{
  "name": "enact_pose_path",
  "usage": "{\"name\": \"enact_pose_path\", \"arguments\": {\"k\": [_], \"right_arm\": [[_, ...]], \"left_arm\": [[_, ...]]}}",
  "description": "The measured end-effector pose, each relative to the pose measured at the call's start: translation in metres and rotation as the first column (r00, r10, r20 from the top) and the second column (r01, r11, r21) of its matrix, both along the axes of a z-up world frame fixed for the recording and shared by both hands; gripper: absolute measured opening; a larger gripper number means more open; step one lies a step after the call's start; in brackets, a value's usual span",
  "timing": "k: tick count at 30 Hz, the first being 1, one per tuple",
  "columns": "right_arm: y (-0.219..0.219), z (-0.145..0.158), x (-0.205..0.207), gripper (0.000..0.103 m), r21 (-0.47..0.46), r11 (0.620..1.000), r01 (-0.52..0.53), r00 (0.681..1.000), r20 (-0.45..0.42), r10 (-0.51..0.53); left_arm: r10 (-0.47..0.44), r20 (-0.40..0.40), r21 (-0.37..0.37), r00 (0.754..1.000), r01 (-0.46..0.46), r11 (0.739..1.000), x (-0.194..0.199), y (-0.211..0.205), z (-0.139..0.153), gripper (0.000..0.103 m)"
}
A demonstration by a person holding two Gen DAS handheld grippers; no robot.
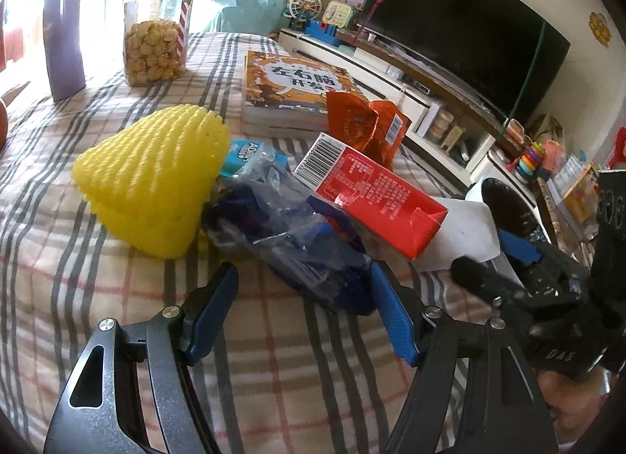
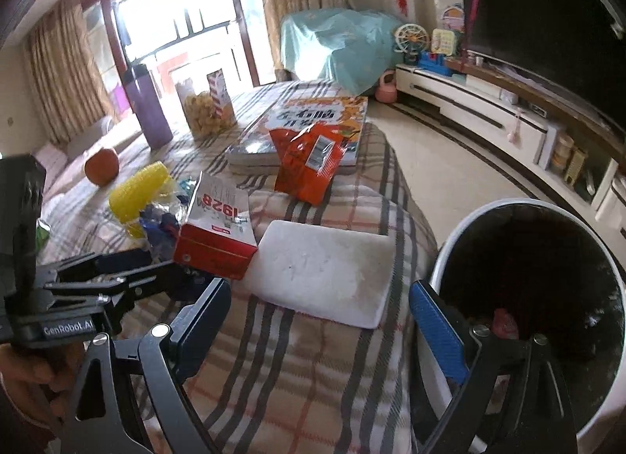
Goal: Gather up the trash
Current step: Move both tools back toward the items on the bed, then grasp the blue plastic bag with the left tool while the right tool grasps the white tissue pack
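Left gripper (image 1: 305, 311): jaws spread wide, nothing between the blue pads; it hovers low over the plaid tablecloth (image 1: 78, 297), pointed at the trash pile. Its right finger tip sits at the near end of a crumpled clear-and-blue plastic wrapper (image 1: 285, 235); contact cannot be confirmed.

Right gripper (image 2: 321, 317): jaws also spread wide, empty. The left finger is over the tablecloth; the right finger overlaps the rim of the white trash bin (image 2: 442, 254) standing just beside the table edge. The bin has a black liner, and something dark and reddish lies at its bottom.

Trash on the table:
- yellow foam fruit net (image 1: 152, 188), left of the wrapper and touching it
- red carton (image 1: 375, 196) with barcode, lying tilted, resting on the wrapper and on a white foam slab (image 2: 321, 270)
- orange snack bag (image 2: 309, 160), crumpled, leaning against the children's book (image 1: 293, 90)

Foam slab lies flat near the table edge, directly ahead of the right gripper.

Other items, farther back: clear jar of snacks (image 1: 154, 31), purple bottle (image 2: 146, 106), an orange (image 2: 101, 166).
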State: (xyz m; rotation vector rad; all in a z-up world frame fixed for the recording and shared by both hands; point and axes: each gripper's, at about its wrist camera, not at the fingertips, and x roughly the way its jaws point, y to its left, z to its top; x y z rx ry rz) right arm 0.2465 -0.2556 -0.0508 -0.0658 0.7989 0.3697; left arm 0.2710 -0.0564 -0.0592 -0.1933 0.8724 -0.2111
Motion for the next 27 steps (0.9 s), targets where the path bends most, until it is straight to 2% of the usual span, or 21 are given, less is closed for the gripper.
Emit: {"name": "enact_pose_path", "arguments": {"k": [1,3,4,6,10,13,15,17,18,19,21,25,26,27], "right_arm": [[0.001,-0.003,0.001,0.091,-0.004,1.0,-0.004,1.0,-0.011,0.004],[0.005,-0.008,0.003,0.075,-0.023,1.0,-0.005,0.999,-0.037,0.004],[0.006,-0.01,0.002,0.066,-0.035,0.999,0.005,0.999,-0.036,-0.006],[0.005,-0.011,0.001,0.062,-0.034,0.999,0.01,0.999,-0.035,-0.011],[-0.006,-0.007,-0.009,0.042,0.019,0.999,0.033,0.999,-0.035,-0.033],[-0.012,0.0,-0.026,0.034,0.086,0.996,0.021,0.999,-0.045,-0.017],[-0.012,0.001,-0.032,0.034,0.103,0.995,0.01,0.999,-0.052,-0.004],[-0.005,0.006,-0.048,0.034,0.165,0.985,-0.055,0.995,-0.074,0.068],[-0.005,0.006,-0.048,0.034,0.165,0.985,-0.055,0.995,-0.074,0.068],[0.002,0.01,-0.061,0.037,0.183,0.978,-0.098,0.992,-0.064,0.112],[0.006,0.013,-0.068,0.042,0.187,0.975,-0.117,0.991,-0.041,0.126],[0.01,0.015,-0.068,0.081,0.121,0.989,-0.089,0.996,0.012,0.088],[0.009,0.014,-0.065,0.085,0.12,0.989,-0.083,0.997,0.01,0.082],[0.01,0.012,-0.059,0.086,0.119,0.99,-0.078,0.997,0.001,0.079]], "left_arm": [[-0.004,0.001,0.001,1.0,0.004,1.0,0.001,-0.001,-0.001,0.069],[-0.024,0.006,0.002,1.0,0.024,1.0,0.001,-0.004,-0.002,0.047],[-0.03,0.004,0.005,1.0,0.03,1.0,0.001,-0.005,-0.003,0.046],[-0.033,0.017,0.0,0.999,0.033,0.999,-0.002,-0.003,-0.003,0.038],[-0.039,0.025,-0.01,0.999,0.04,0.999,-0.012,0.001,0.0,0.034],[-0.05,0.029,-0.014,0.998,0.051,0.999,-0.025,0.005,0.001,0.033],[-0.059,0.029,-0.014,0.998,0.06,0.998,-0.036,0.008,0.002,0.032],[-0.066,0.026,-0.026,0.997,0.067,0.997,-0.046,0.013,0.003,0.032],[-0.069,0.026,-0.029,0.997,0.07,0.997,-0.05,0.015,0.004,0.032],[-0.071,0.026,-0.028,0.997,0.071,0.997,-0.054,0.017,0.004,0.032],[-0.074,0.027,-0.031,0.997,0.075,0.997,-0.061,0.022,0.006,0.032],[-0.075,0.027,-0.036,0.997,0.075,0.997,-0.073,0.03,0.008,0.031],[-0.075,0.026,-0.037,0.997,0.076,0.996,-0.076,0.031,0.008,0.031],[-0.077,0.025,-0.038,0.997,0.078,0.996,-0.078,0.032,0.008,0.031]]}}
